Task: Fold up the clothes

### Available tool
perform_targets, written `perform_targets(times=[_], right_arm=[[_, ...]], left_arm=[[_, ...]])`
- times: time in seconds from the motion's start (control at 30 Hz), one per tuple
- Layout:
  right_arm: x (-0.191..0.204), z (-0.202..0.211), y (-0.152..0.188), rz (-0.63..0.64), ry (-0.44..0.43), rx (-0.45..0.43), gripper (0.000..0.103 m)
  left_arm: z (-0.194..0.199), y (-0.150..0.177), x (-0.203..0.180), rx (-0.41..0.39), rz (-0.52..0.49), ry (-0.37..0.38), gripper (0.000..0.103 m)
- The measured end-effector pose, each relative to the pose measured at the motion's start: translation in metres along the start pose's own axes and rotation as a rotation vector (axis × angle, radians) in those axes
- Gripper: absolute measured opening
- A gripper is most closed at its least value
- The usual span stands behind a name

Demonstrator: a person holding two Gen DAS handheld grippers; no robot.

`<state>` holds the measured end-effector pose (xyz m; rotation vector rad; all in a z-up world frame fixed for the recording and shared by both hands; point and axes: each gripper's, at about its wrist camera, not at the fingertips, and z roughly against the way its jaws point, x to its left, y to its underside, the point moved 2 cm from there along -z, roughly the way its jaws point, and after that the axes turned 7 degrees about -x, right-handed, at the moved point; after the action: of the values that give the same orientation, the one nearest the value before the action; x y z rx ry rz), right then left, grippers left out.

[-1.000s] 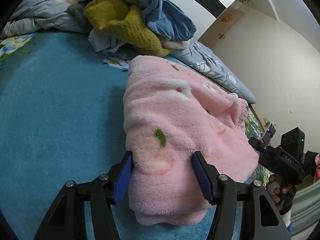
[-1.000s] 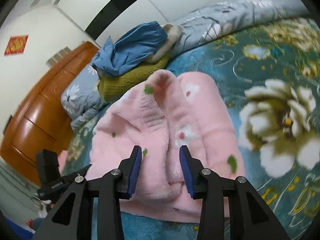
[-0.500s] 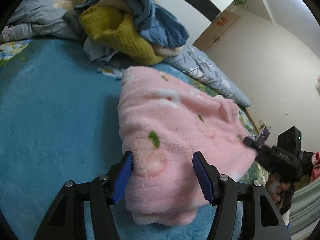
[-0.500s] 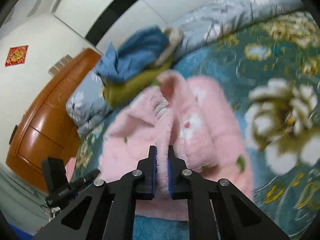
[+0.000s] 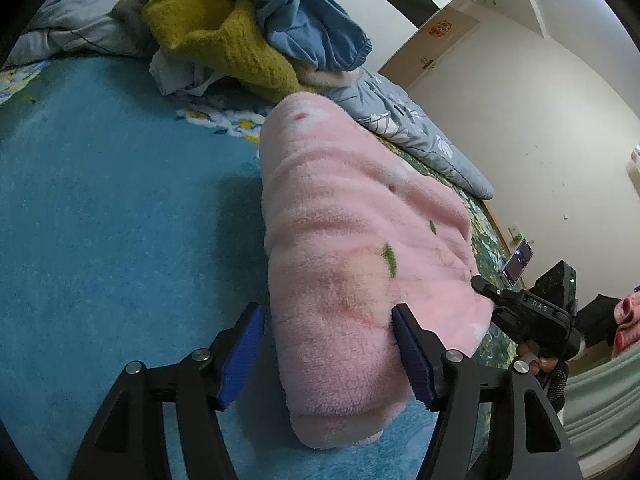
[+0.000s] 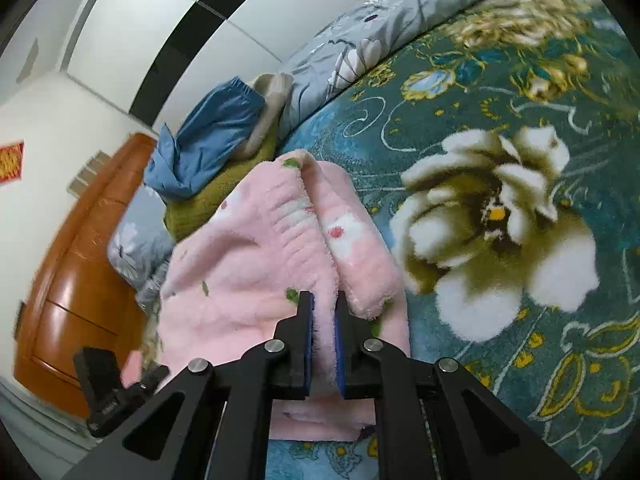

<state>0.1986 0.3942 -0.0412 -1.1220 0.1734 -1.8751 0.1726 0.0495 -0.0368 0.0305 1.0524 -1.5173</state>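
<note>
We are working on a bed covered by a teal floral bedspread, and the pink fleece garment is lying folded into a thick bundle on it, running from the near edge of the bed toward the clothes pile at the far side.

Our left gripper is reaching over the near end of the bundle with its fingers spread wide; the blue pads are sitting on either side of the fleece, the right-hand pad touching its flank, and we are not squeezing it.

Our right gripper is pinching a raised ridge of the pink fleece garment between its pads, which are pressed nearly together with only the fabric between them. From this side we are seeing the garment's ribbed inner panel and a rolled flap with a white flower print lying just beside the ridge, toward the big cream flower printed on the bedspread.

Beyond the far end of the bundle, the pile of unfolded clothes is resting: a mustard-yellow knit with a blue garment draped on top, the knit close to the pink fleece. A grey floral quilt is lying along the far edge of the bed, behind the pile. A wooden cabinet is standing off the bed's side, and a phone with a lit screen is propped upright past the bed's edge.
</note>
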Motion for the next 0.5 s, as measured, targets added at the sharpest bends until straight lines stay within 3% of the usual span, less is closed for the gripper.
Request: perform_targets(times=[0.2,0.3,0.4,0.5], right_arm=[[0.003,0.002,0.001,0.038,0.041,-0.005,0.010],[0.012,0.000,-0.001,0.086,0.073,-0.001,0.011],[0.020,0.000,-0.005,0.128,0.094,-0.001,0.012],[0.024,0.008,-0.010,0.171,0.142,-0.016,0.020]], left_arm=[[0.020,-0.021,-0.004,-0.095,-0.054,-0.056,0.069],[0.014,-0.039,-0.019,-0.143,-0.102,-0.023,0.069],[-0.010,-0.044,-0.032,-0.115,-0.137,-0.001,0.069],[-0.032,-0.039,-0.039,-0.073,-0.174,-0.025,0.069]])
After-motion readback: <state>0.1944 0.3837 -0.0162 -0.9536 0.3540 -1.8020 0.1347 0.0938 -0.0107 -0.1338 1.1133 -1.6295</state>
